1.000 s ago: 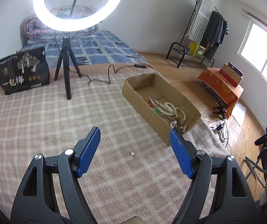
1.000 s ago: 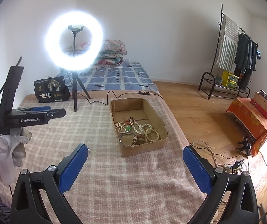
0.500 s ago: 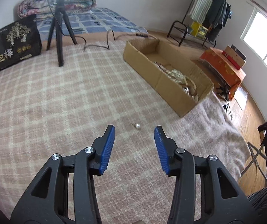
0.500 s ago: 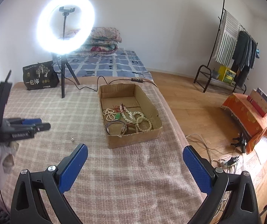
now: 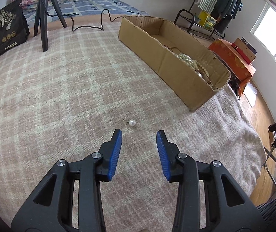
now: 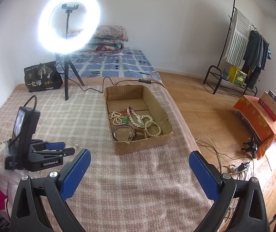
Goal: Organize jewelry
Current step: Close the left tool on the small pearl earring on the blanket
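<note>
Right now my left tool hangs low over the blanket with its jaws partly apart and holding nothing. The pearl earring lies just ahead of the fingertips, slightly toward the left finger, its thin post pointing away to the left. To pick it up well, I'd nudge forward and a touch left so the pearl sits between the pads, then close gently so it doesn't roll or sink into the pile. My right tool waits wide open, well short of the cardboard box with the necklaces.
</note>
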